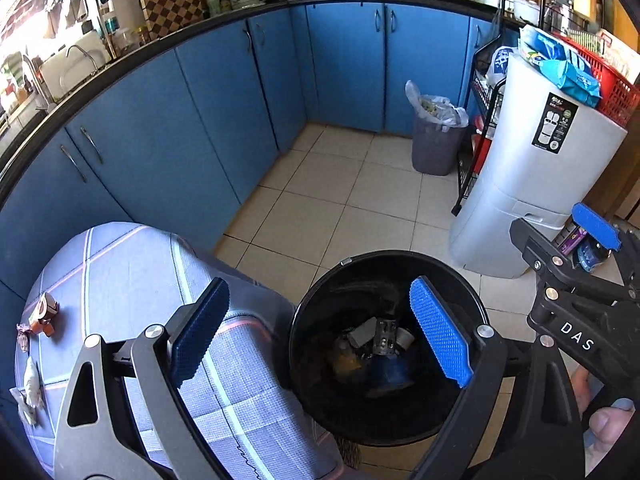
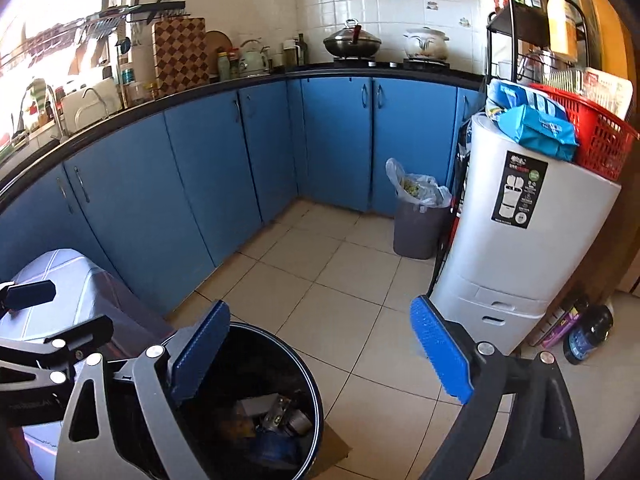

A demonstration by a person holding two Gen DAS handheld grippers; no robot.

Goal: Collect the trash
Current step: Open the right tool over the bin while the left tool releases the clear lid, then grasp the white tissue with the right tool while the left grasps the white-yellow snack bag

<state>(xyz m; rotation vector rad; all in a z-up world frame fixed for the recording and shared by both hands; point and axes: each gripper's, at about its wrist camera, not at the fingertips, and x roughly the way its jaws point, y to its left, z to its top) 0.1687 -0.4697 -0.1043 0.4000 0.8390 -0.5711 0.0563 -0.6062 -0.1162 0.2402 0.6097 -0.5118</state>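
Note:
A black round trash bin [image 1: 308, 308] stands on the tiled floor beside a table under a grey checked cloth [image 1: 132, 276]. Several bits of trash [image 1: 380, 340] lie at the bin's bottom. My left gripper [image 1: 318, 286] hangs open above the bin's near side and the table edge, nothing between its blue pads. On the table's left edge lie an orange-brown wrapper [image 1: 44, 314] and crumpled white paper [image 1: 32, 384]. My right gripper [image 2: 320, 304] is open and empty, above and right of the bin [image 2: 318, 396]; it also shows at the right of the left wrist view [image 1: 592, 240].
Blue cabinets [image 1: 180, 120] run under a black counter along the left and back. A grey bin lined with a plastic bag [image 1: 436, 140] stands in the far corner. A white tower unit [image 1: 528, 184] carrying a red basket [image 1: 612, 88] is at right, bottles [image 2: 588, 332] beside it.

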